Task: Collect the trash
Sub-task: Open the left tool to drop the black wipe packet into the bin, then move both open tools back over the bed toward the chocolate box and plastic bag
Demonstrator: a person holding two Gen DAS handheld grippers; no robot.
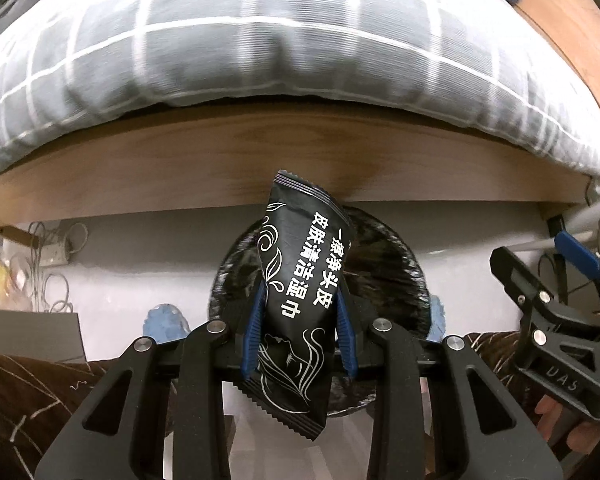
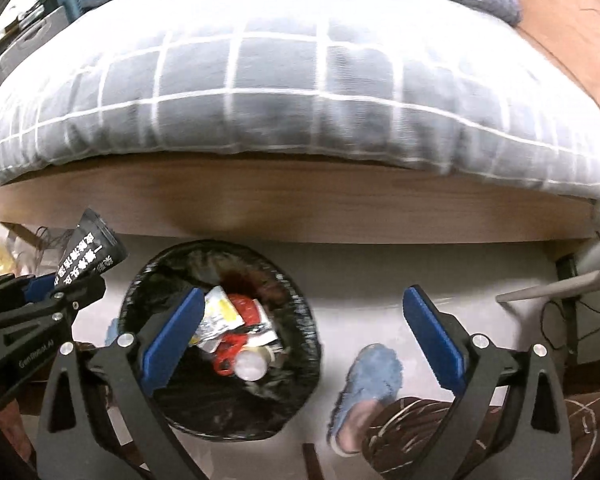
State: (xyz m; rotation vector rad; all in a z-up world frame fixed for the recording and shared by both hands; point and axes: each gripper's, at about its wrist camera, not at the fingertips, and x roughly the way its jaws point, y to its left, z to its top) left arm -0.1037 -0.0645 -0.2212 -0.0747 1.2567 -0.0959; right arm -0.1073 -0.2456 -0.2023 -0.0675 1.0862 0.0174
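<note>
Bin (image 2: 220, 412) at six o'clock, below bed edge (image 2: 300, 208); trash (image 2: 236, 332) inside; slipper (image 2: 364, 392) at its three o'clock.

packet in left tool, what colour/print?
Black packet with white text and swirl line art; left wrist view shows it best.

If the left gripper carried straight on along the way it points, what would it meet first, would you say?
Most likely the black-lined trash bin on the floor: in the left wrist view it sits directly behind the black wet-wipe packet that the left gripper clamps. Depth is unclear, so it could clip the near rim.
</note>
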